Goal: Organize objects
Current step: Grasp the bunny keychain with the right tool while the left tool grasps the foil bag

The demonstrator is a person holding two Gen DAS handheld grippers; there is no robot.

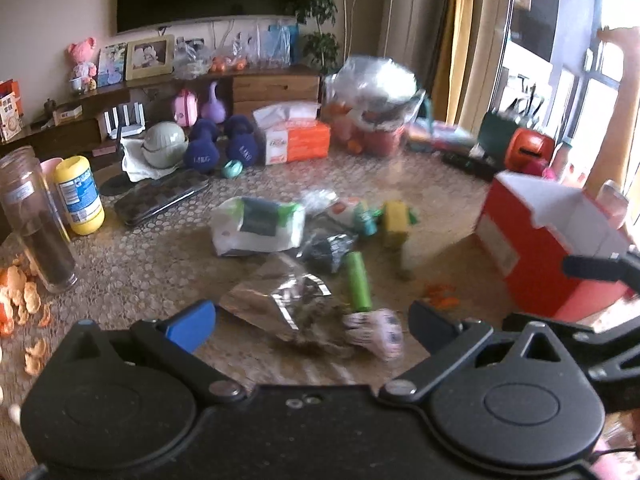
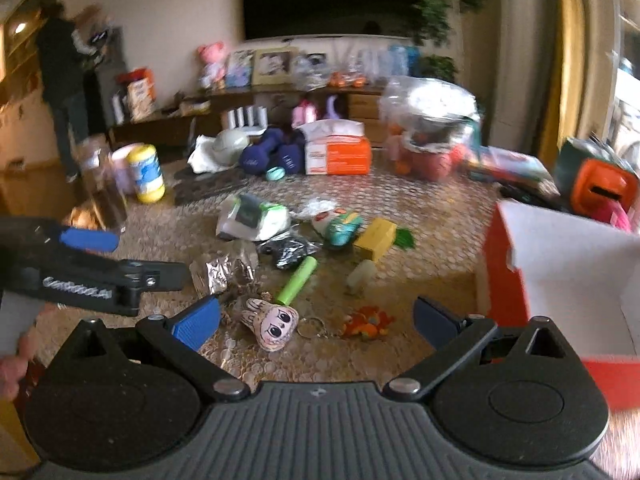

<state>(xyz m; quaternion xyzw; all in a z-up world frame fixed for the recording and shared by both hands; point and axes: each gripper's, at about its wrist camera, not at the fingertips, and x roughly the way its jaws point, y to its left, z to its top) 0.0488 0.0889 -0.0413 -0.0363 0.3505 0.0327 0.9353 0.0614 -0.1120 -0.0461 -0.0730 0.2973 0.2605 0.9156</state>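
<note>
Both grippers hang over the cluttered table, jaws spread wide, nothing between them. The right gripper (image 2: 316,322) has the doll-face keychain (image 2: 274,322) almost inside its gap, just ahead of the left-hand pad, its ring trailing off to the right. Beyond it lies the green tube (image 2: 298,280), long axis running ahead and slightly right. The left gripper (image 1: 312,326) sees the same keychain (image 1: 376,330) right of centre, beside the crumpled foil (image 1: 280,300). The red box (image 2: 560,276) stands open off to the right, so the right hand looks nearer for a pick and drop.
</note>
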